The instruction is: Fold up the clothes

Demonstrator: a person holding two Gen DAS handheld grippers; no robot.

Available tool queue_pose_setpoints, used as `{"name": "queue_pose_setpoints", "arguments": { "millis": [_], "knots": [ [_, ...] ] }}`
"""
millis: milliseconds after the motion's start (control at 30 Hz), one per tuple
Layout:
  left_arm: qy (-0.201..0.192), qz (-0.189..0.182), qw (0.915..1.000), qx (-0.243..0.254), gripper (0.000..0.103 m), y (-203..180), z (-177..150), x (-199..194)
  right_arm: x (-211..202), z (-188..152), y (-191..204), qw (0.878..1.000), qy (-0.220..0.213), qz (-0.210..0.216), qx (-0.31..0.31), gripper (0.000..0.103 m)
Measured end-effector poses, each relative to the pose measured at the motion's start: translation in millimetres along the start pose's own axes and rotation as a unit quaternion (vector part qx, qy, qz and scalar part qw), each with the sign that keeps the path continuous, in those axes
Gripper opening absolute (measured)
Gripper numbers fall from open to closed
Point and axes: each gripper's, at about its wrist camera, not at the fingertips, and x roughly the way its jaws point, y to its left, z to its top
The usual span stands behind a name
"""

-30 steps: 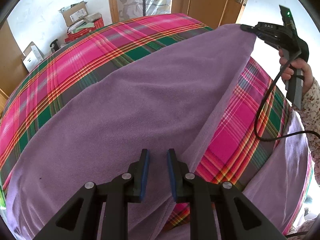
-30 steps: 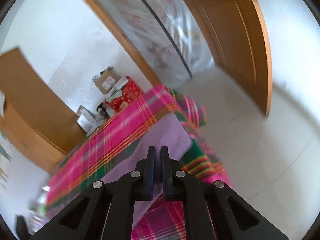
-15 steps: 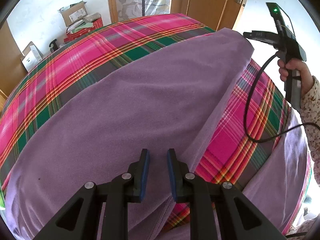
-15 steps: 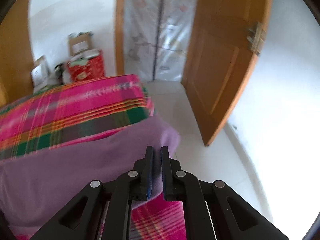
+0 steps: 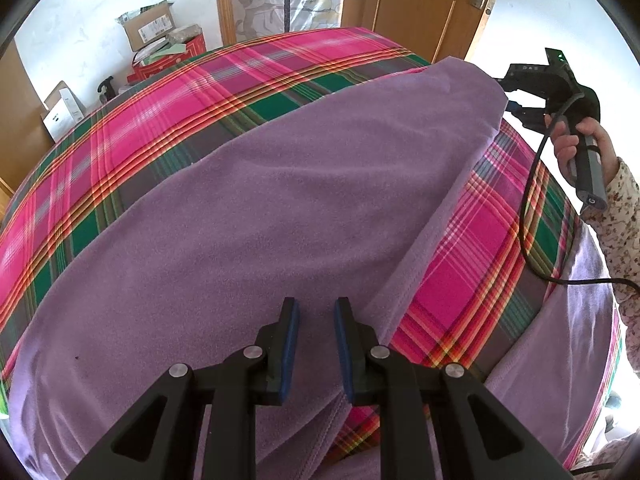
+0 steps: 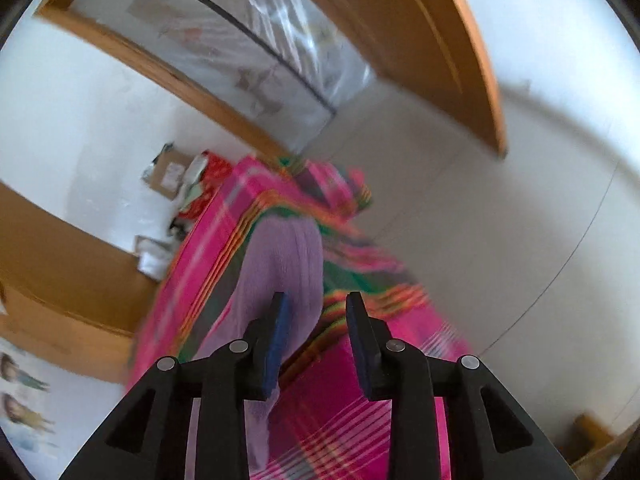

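Left wrist: left gripper (image 5: 316, 312) and right gripper (image 5: 516, 98), fingers apart, purple garment (image 5: 280, 200), boxes (image 5: 148, 30) behind.

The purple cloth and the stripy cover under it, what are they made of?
The purple cloth looks like soft, matte fleece or brushed knit: fuzzy surface, stitched hem. The plaid cover looks like smooth woven cotton, with crisp pink, green and orange stripes. Neither is certain from looks alone.

Bright daylight, soft shadows, walls blown out white. The left wrist view is sharp; the right wrist view smears with motion blur. Fisheye bending and dark vignette ring both edges.
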Motion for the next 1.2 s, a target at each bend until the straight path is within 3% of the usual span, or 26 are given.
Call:
{"name": "queue_pose_setpoints", "arguments": {
  "millis": [400, 500, 600, 767, 1033, 1200],
  "knots": [
    [-0.001, -0.001, 1.0, 0.001, 0.019, 3, -2, -1, 7, -9, 12, 0.999, -0.006, 0.002, -0.032, 0.039],
    [-0.001, -0.002, 1.0, 0.002, 0.019, 3, -3, -2, 0, -12, 14, 0.998, -0.018, 0.056, -0.031, 0.039],
    [-0.003, -0.002, 1.0, 0.001, 0.02, 3, -3, -2, 11, -18, 26, 0.993, 0.034, 0.098, -0.05, 0.039],
    [-0.004, -0.004, 1.0, 0.002, 0.02, 4, -3, -2, 14, -37, 52, 0.984, 0.04, 0.129, -0.115, 0.039],
    [-0.009, -0.006, 0.9999, 0.003, 0.02, 5, -3, -2, 0, -51, 77, 0.977, -0.013, 0.076, -0.199, 0.039],
    [-0.01, -0.008, 0.9999, 0.003, 0.02, 6, -3, -1, -2, -37, 63, 0.984, -0.024, 0.066, -0.163, 0.039]
  ]
}}
